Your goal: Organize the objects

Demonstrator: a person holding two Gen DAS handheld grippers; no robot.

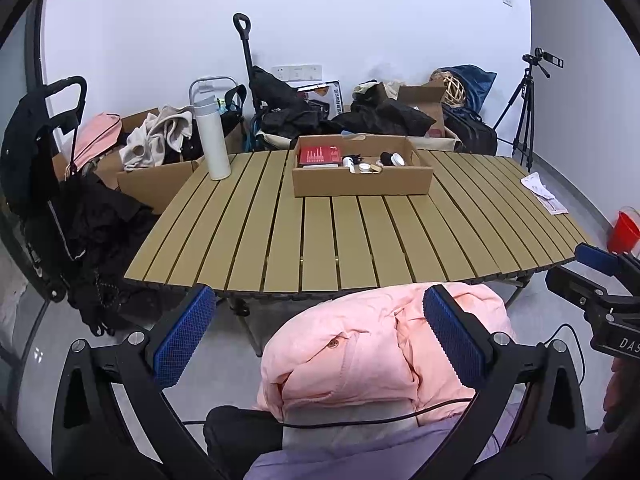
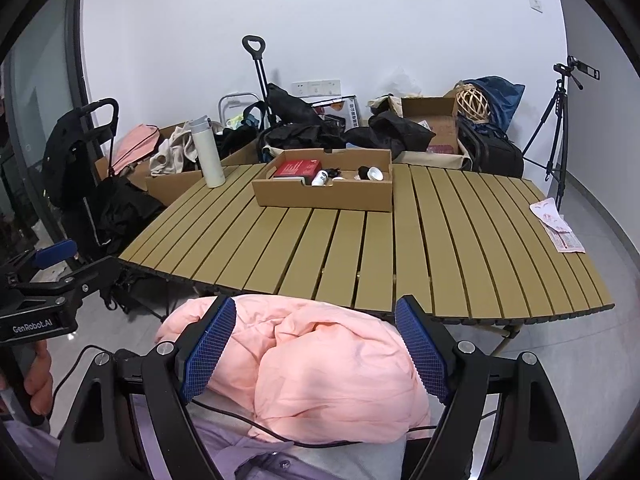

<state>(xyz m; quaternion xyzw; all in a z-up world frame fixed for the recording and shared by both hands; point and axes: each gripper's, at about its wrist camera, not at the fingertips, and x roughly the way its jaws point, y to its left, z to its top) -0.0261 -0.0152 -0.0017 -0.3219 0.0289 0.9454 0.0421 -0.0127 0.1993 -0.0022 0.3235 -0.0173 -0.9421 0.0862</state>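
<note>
Cardboard box [image 1: 362, 184] sits toward the far side of the slatted bench [image 1: 360, 240], with a red packet [image 1: 321, 155] and small jars [image 1: 398, 159] inside. A white bottle [image 1: 211, 136] stands on the bench's far left corner. Both the left gripper [image 1: 320, 340] and right gripper [image 2: 316, 350] hang with jaws wide apart, holding nothing, over a pink jacket [image 2: 320, 368] below the bench's near edge.

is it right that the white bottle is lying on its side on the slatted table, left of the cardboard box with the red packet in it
Not quite. The white bottle stands upright on the slatted table, not on its side; both wrist views show this. The rest holds: it is left of the cardboard box, which has the red packet in it.
</note>
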